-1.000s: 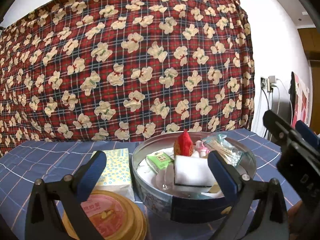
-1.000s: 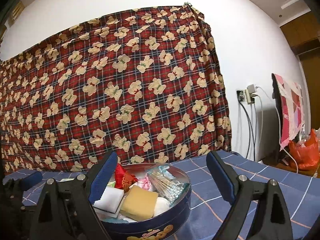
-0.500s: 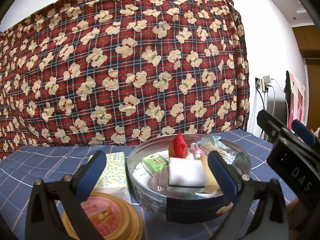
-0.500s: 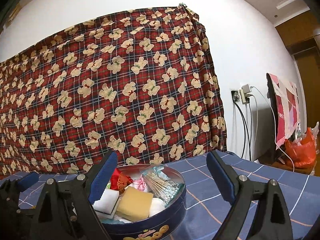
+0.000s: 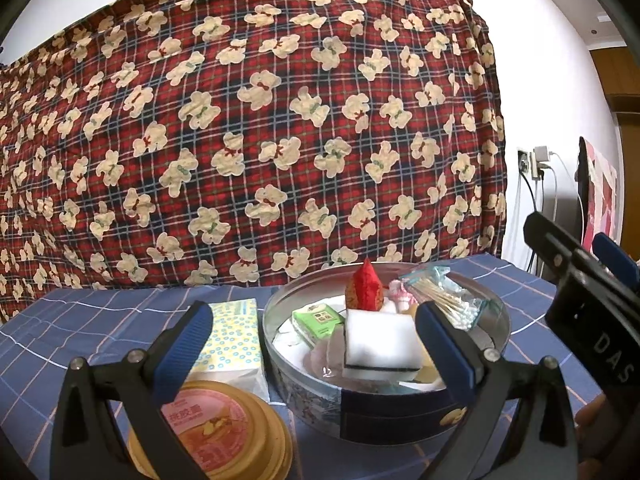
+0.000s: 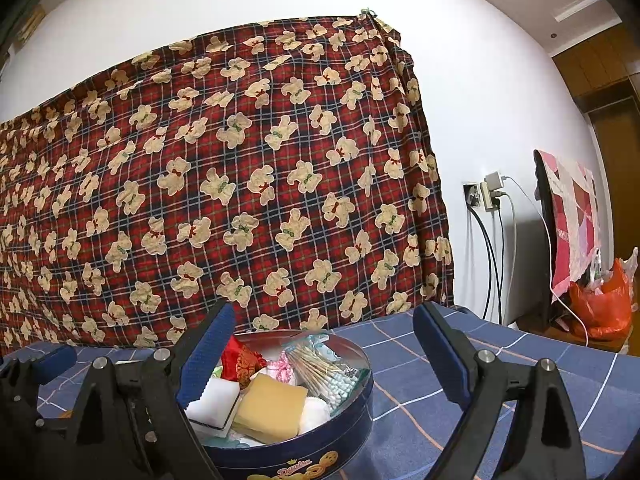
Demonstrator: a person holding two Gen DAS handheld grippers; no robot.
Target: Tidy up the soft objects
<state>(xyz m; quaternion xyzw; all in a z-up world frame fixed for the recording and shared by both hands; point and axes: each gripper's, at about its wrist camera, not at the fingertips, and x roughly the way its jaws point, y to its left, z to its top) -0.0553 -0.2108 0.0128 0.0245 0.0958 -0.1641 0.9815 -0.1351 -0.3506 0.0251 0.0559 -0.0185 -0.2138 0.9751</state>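
A round blue cookie tin stands open on a table covered with a blue checked cloth, and it holds the soft items: a white sponge near the front, a yellow sponge beside it, a red pouch upright toward the back, a small green packet on the left side, a clear bag of cotton swabs on the right side, and a pink wrapped item between the pouch and the swabs. Outside the tin, just beside its left wall, a pack of tissues with a blue ring pattern lies on the cloth, and a round yellow lidded container with a pink label sits at the near edge in front of the pack. The left gripper hovers over the near edge with its jaws spread wide and nothing between the pads. The right gripper stands level at the tin's right, its jaws likewise spread wide and gripping nothing; its black body also shows at the right edge of the left wrist view. A red plaid cloth with bear print hangs on the wall behind the table.
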